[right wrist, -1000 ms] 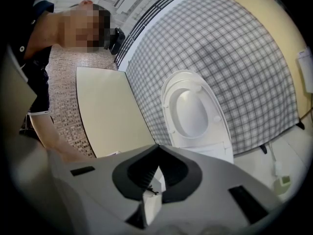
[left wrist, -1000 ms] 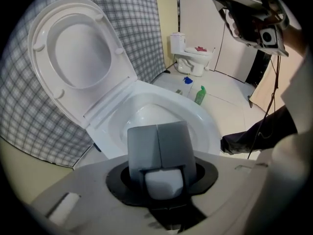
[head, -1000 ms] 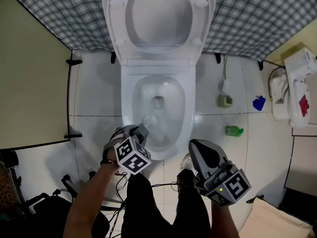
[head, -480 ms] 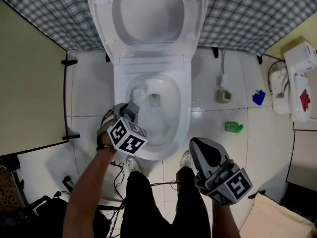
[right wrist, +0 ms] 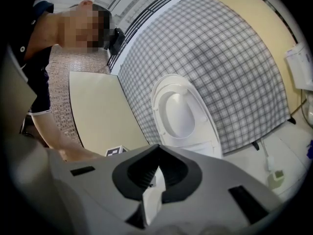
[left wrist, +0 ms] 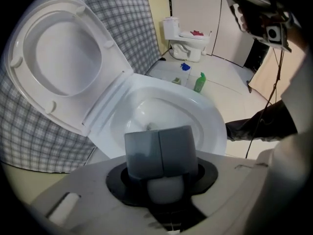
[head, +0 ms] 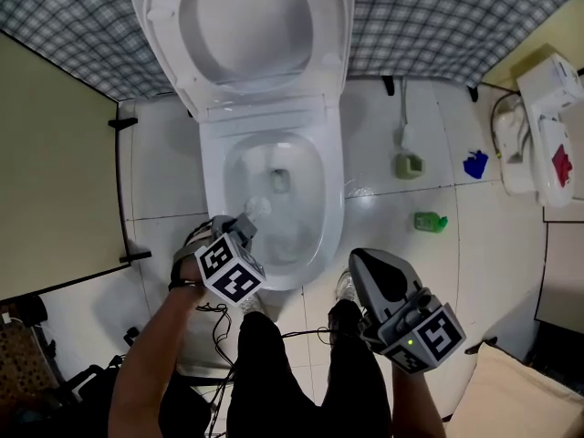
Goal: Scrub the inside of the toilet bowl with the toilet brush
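Toilet brush (head: 259, 208) sits clamped between left gripper (left wrist: 159, 137) jaws.

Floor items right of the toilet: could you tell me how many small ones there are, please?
3: a pale green container nearest the toilet, a blue item further right, and a green bottle between them, nearer the camera. Others may be hidden.

A white toilet bowl (head: 332, 210) is shown at centre, grey-and-white checked cloth (head: 438, 26) across the top, a green bottle (head: 429, 221) at right.
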{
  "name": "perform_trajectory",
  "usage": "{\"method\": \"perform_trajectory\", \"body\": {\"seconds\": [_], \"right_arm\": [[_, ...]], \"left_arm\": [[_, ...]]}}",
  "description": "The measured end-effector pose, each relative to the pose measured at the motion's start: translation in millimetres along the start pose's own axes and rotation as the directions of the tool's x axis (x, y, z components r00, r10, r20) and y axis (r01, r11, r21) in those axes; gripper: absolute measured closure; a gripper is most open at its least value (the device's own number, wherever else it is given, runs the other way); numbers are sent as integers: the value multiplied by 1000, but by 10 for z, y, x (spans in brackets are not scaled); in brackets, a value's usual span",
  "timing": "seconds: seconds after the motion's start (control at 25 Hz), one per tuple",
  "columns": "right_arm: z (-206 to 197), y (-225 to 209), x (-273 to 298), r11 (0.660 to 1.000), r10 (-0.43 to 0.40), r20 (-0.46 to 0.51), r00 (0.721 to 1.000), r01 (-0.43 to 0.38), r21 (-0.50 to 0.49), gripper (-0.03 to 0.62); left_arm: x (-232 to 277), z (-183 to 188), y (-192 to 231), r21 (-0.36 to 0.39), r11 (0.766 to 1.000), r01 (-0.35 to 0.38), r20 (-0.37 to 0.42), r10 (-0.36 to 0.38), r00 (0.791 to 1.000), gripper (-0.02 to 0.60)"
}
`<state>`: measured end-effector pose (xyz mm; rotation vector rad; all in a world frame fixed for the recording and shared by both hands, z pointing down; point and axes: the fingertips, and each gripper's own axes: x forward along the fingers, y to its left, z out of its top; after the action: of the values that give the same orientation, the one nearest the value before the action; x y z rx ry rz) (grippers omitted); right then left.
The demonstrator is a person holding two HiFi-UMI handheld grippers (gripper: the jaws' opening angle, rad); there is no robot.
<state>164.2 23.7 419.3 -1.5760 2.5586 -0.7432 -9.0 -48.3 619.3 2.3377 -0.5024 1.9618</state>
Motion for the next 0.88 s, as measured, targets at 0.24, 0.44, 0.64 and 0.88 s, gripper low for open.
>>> {"method": "perform_trajectory", "body": {"seconds": [0.24, 0.44, 0.64, 0.88], "right_arm": [[146, 71, 27, 1000, 12, 16, 1000, -12, -17, 594], [197, 99, 19, 1000, 16, 17, 1000, -16, -22, 594], [143, 92, 31, 1000, 21, 4, 1000, -21, -21, 594], [-36, 63, 118, 999, 26, -25, 999, -27, -25, 594]], "left_arm": [[-105, -66, -304, -44, 989, 140, -5, -140, 990, 417], [-135, 30, -477, -167, 960, 223, 62, -216, 974, 417], [-134, 221, -623, -287, 910, 301, 172, -260, 950, 417], [-62, 525, -586, -372, 883, 287, 286, -185, 940, 417]]}}
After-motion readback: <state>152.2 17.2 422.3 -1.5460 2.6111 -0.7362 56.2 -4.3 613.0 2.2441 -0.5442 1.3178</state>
